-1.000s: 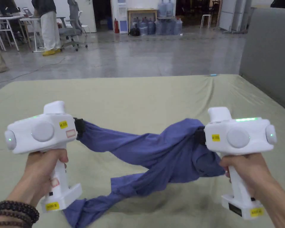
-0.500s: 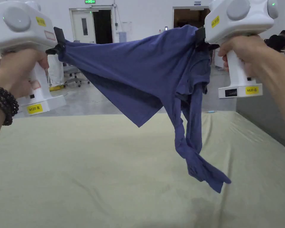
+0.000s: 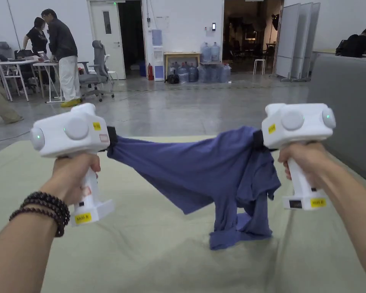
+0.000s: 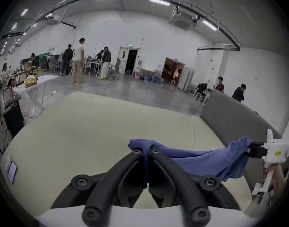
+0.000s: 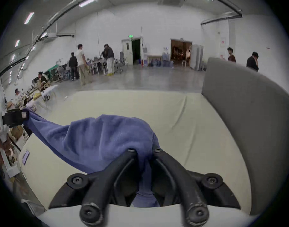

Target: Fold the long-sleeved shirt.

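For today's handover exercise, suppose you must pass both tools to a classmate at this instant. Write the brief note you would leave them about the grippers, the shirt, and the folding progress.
Left hand-held gripper: shut on one edge of the blue shirt.
Right hand-held gripper: shut on a bunched part of the shirt's other side.
Shirt: stretched in the air between the two, its lower end and a sleeve hanging at the right and touching the beige bed.
Done: shirt picked up and partly spread; no fold made.
Left: lay it flat on the bed, smooth it, fold in the sleeves, then fold the body.
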